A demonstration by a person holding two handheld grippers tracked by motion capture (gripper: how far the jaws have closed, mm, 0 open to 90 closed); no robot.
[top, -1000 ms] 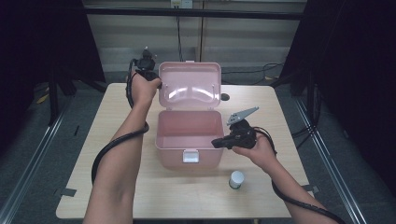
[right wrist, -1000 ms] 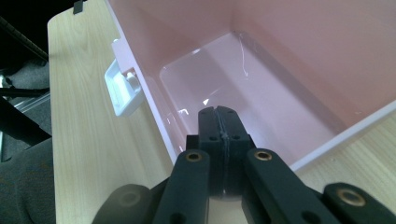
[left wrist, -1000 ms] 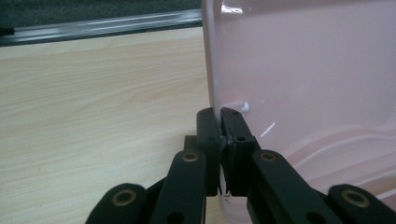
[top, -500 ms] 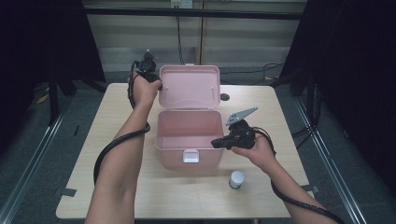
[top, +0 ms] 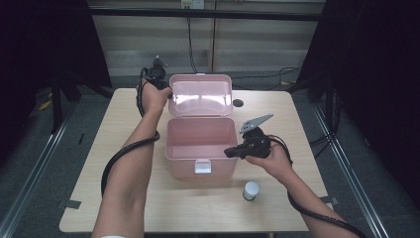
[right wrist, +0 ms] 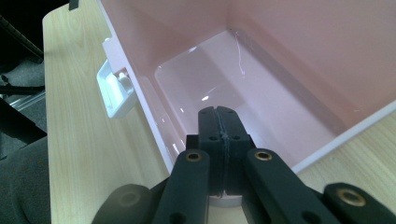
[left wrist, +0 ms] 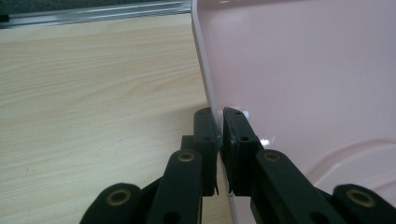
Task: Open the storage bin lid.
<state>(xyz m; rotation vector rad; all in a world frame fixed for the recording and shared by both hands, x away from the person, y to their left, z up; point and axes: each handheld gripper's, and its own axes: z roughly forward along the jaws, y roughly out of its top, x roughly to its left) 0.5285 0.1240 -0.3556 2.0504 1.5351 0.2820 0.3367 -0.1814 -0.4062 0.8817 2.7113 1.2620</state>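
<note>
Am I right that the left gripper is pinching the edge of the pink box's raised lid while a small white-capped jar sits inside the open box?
Not quite: the white-capped jar stands on the table in front of the pink box, as the high view shows. The left gripper does pinch the lid.

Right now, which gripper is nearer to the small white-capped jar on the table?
Right. The right gripper rests at the pink box's right rim, just above the jar; the left gripper pinches the raised lid's far-left edge.
</note>
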